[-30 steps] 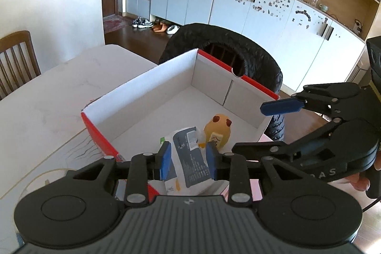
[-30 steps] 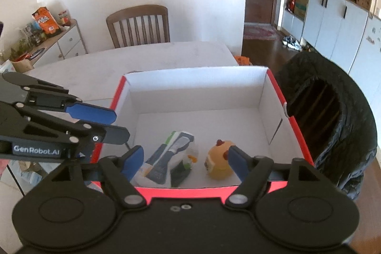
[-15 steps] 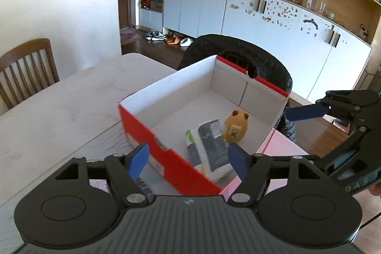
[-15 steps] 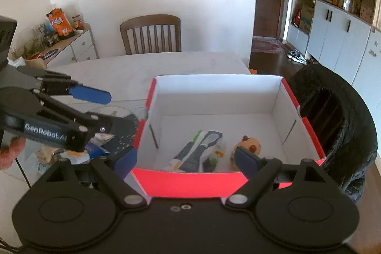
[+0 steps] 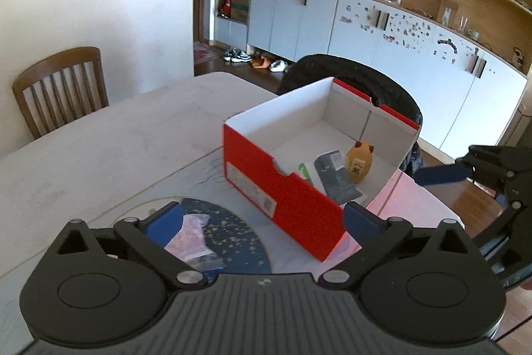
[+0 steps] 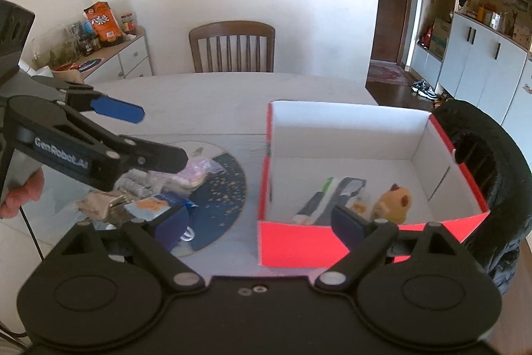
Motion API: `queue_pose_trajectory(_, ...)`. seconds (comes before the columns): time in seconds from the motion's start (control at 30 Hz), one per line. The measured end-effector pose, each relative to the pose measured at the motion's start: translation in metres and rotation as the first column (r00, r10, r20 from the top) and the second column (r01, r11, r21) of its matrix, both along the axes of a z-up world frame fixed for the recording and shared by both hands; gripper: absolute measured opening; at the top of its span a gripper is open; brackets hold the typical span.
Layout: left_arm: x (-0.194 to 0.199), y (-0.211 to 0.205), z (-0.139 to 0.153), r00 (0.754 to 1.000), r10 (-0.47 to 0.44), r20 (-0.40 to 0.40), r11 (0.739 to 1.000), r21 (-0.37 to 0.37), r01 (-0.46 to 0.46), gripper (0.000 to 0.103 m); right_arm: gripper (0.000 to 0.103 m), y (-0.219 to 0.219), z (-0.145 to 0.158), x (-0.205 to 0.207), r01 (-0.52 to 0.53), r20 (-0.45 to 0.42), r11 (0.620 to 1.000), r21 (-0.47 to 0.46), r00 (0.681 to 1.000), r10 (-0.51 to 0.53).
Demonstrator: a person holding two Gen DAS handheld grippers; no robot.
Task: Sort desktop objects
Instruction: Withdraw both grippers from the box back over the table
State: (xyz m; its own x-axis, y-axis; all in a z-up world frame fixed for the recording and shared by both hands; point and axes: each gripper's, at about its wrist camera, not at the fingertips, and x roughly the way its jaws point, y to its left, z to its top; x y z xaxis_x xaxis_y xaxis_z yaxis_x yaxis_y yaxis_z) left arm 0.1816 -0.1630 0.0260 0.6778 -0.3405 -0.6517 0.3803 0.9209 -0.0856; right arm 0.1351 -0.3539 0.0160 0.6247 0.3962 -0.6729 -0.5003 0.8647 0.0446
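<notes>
A red shoebox (image 5: 282, 188) (image 6: 299, 245) with a white inside stands open on the table. In it lie a grey-and-green packet (image 5: 334, 177) (image 6: 332, 193) and an orange plush toy (image 5: 358, 163) (image 6: 394, 202). Left of the box, several snack packets (image 6: 149, 188), one of them pink (image 5: 189, 235), are heaped on a dark blue round mat (image 5: 232, 238) (image 6: 222, 188). My left gripper (image 5: 262, 218) (image 6: 153, 135) hovers over that heap, its jaws opening with nothing gripped. My right gripper (image 6: 259, 222) hangs before the box's near left corner, jaws opening and empty; one of its pads (image 5: 439, 174) shows at the right.
The pale table (image 5: 99, 155) runs back to a wooden chair (image 5: 60, 88) (image 6: 232, 49). A black padded seat (image 5: 349, 79) (image 6: 492, 155) presses against the box's far side. A sideboard with snack bags (image 6: 109, 55) stands at the left wall. A hand (image 6: 23, 195) holds the left gripper.
The left gripper let go of the grey-and-green packet into the box, opened wide and drew back left over the mat. The right gripper also pulled back from the box and widened.
</notes>
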Motion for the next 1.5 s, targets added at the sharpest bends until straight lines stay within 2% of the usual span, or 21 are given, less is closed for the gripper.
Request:
queue_pose_trajectory(0.2,-0.018,0.025,0.002,0.998,0.031,0.058,0.999,-0.009,-0.03,0.103,0.093,0.023,-0.008,-0.018,-0.002,-0.009,1.0,-0.009,1.0,0.002)
queue_pose_trajectory(0.47,-0.034,0.051,-0.008,0.997,0.074,0.038,0.997,0.015,-0.074,0.103,0.092,0.054,-0.025,-0.04,-0.015,-0.02,1.0,-0.02,1.0,0.014)
queue_pose_trajectory(0.6,-0.04,0.065,-0.016,0.995,0.096,0.016,0.995,-0.027,-0.096,0.103,0.092,0.069,-0.033,-0.047,-0.025,-0.025,0.999,-0.029,0.999,0.025)
queue_pose_trajectory(0.8,-0.048,0.074,-0.028,0.995,0.097,0.017,0.995,0.006,-0.097,0.103,0.091,0.087,-0.044,-0.051,-0.021,-0.028,0.999,-0.033,0.999,0.02)
queue_pose_trajectory(0.9,-0.05,0.076,-0.035,0.996,0.088,-0.009,0.996,0.024,-0.088,0.103,0.089,0.095,-0.049,-0.052,-0.015,-0.027,0.999,-0.035,1.0,0.014)
queue_pose_trajectory(1.1,-0.051,0.089,-0.043,0.99,0.134,-0.035,0.991,0.008,-0.134,0.103,0.088,0.107,-0.06,-0.053,-0.012,-0.037,0.999,-0.041,0.999,0.01)
queue_pose_trajectory(1.23,-0.049,0.094,-0.049,0.988,0.146,-0.043,0.989,0.024,-0.145,0.103,0.086,0.113,-0.068,-0.052,-0.012,-0.05,0.999,-0.048,0.999,0.01)
queue_pose_trajectory(1.5,-0.039,0.106,-0.072,0.977,0.18,-0.114,0.983,0.048,-0.176,0.103,0.081,0.119,-0.086,-0.041,0.008,-0.083,0.998,-0.068,0.996,-0.014)
